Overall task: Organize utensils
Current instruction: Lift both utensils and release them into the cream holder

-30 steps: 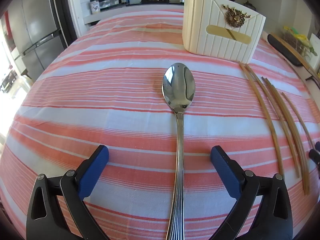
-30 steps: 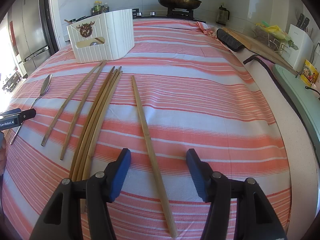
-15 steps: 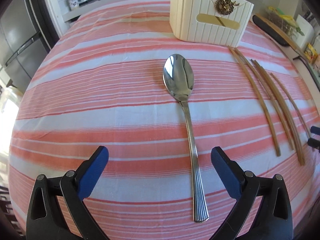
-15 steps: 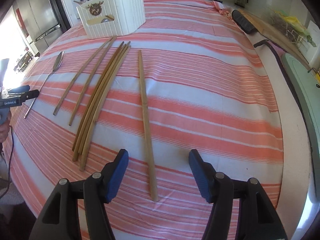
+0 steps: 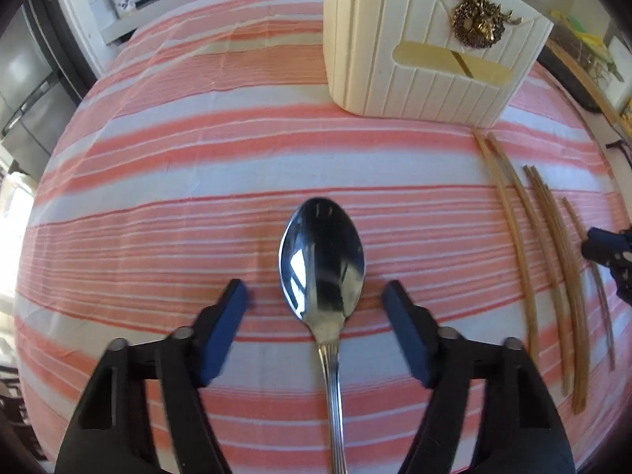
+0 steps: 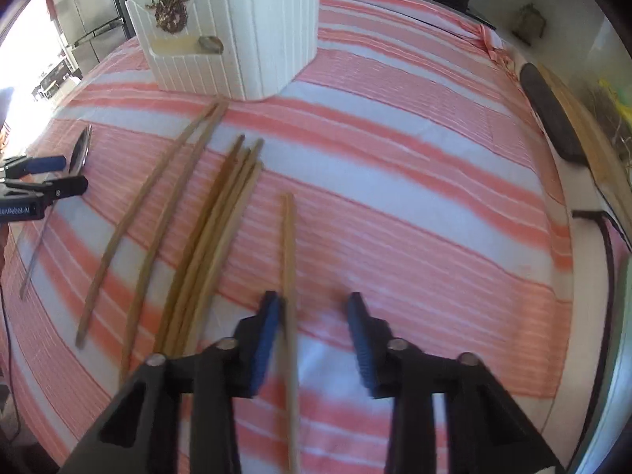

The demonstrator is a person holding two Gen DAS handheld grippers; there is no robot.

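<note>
- Left wrist view: the left gripper (image 5: 316, 300) has just been closing its jaws; they now stand at a middling gap, with the bowl of the spoon (image 5: 322, 254) between the blue pads and bare cloth on either side of it, so neither pad touches the metal
- The spoon lies flat on the striped tablecloth (image 5: 177, 158), bowl pointing toward the white utensil holder (image 5: 426, 47), handle running back under the gripper
- The utensil holder stands upright at the far side of the cloth, beyond the spoon and a little right of it, with a gold ornament on its front
- A row of wooden chopsticks (image 5: 553, 260) lies on the cloth right of the spoon, their far ends just in front of the holder
- The right gripper (image 5: 608, 249) shows at the edge of this view, past the chopsticks
- Right wrist view: the right gripper (image 6: 314, 316) has just been closing too; its jaws are narrow, with a single chopstick (image 6: 288, 260) between them, hard against the left pad (image 6: 268, 331) while the other pad stands clear of it
- That chopstick lies apart from the chopstick bundle (image 6: 221, 229), on the side away from the spoon (image 6: 79, 150)
- The utensil holder (image 6: 245, 31) stands beyond the far ends of the chopsticks
- The left gripper (image 6: 47, 173) sits by the spoon's bowl, nearer than the holder and to its left
</note>
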